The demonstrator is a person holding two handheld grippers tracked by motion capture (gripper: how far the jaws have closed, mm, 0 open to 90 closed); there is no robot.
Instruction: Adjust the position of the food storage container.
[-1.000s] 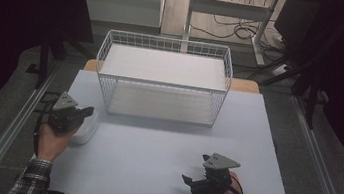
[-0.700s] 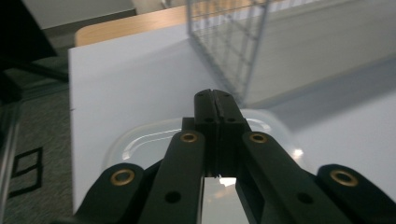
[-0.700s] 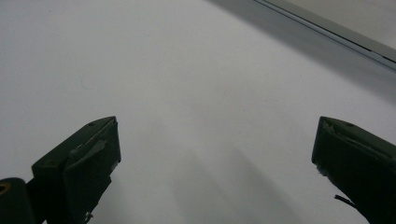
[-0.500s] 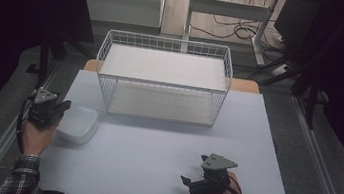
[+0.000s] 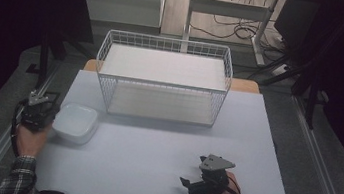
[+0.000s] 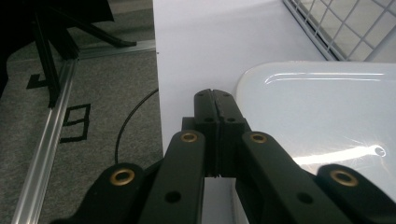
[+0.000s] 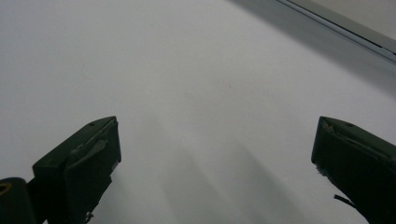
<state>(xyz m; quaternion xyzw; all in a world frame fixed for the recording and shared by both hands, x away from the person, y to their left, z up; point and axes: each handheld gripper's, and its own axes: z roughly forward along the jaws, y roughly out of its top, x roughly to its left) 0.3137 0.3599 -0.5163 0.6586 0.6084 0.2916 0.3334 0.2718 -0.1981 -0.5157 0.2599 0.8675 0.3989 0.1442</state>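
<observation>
A white square dish (image 5: 75, 122) rests on the white table near its left edge. My left gripper (image 5: 39, 106) sits just left of the dish, at the table's edge. In the left gripper view its jaws (image 6: 215, 100) are pressed together with nothing between them, and the dish (image 6: 317, 112) lies to their right. My right gripper (image 5: 189, 185) lies low near the front right of the table. In the right gripper view (image 7: 215, 154) its jaws stand wide apart over bare tabletop.
A white wire basket (image 5: 167, 43) stands at the back middle of the table, and its corner (image 6: 345, 28) shows in the left gripper view. Grey floor, a metal rail (image 6: 42, 154) and a black cable lie past the table's left edge.
My left hand has moved left and down, from over the dish to the table's left edge beside it. The right hand has stayed where it was.
</observation>
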